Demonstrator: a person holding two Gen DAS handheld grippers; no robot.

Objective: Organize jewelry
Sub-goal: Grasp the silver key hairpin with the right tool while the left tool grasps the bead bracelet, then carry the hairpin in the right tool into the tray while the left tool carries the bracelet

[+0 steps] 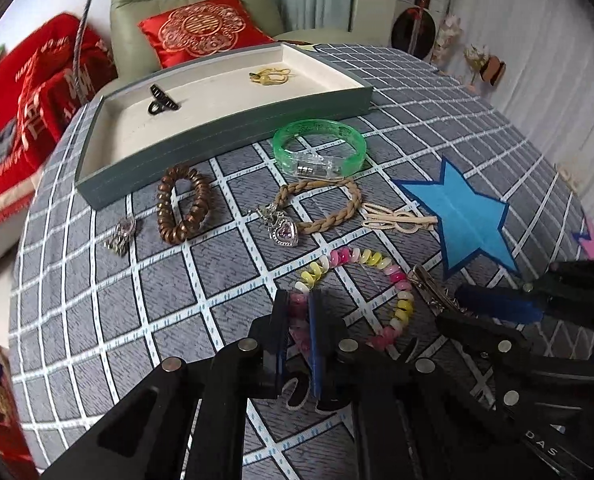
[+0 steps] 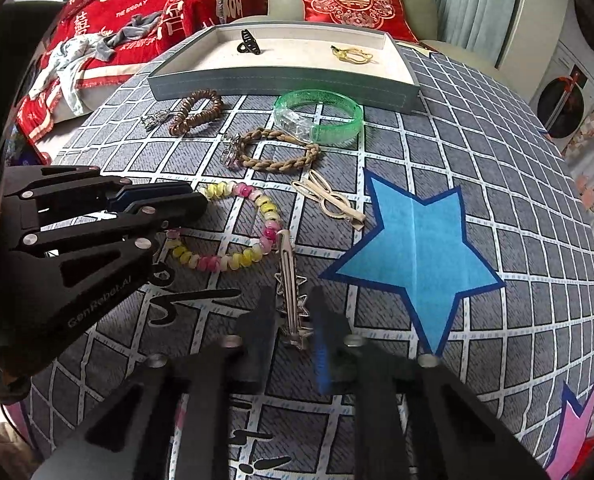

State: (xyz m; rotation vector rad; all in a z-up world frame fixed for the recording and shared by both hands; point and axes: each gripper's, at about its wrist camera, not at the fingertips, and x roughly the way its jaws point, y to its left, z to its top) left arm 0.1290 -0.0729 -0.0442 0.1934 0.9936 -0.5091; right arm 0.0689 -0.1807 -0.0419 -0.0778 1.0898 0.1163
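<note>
The left tool [image 1: 299, 320] has its jaws squeezed narrow on the near side of the pink, yellow and white plastic spiral coil bracelet [image 1: 357, 292], and the right tool [image 2: 293, 320] is pinched in around the silver metal hair clip with little star cutouts [image 2: 291, 292]. I can't be 100% sure its pads are actually biting the clip, but it looks gripped. Taking the big blue felt star [image 2: 413, 240] on the grey checked cloth of the desk [image 2: 497, 160] as landmark: the clip lies just beside the star's lower left point, and the coil bracelet sits a bit further out on that same side. The grey-walled tray with a cream lining [image 2: 281, 80] is well beyond the star toward the far edge, already holding a black claw clip [image 2: 249, 42] and a yellow hair tie [image 2: 353, 55]. My read on handling: the coil is super light and springy, so it'll stretch and dangle instead of lifting as a rigid ring. Pinching across one bundle of loops, like it's doing, seems right, but the smooth plastic could slither out. The clip is thin, stiff and slick metal lying flat, so grab it across the narrow width near the middle. The star prongs give a bit of bite, though it might pivot if held too near one end.
</note>
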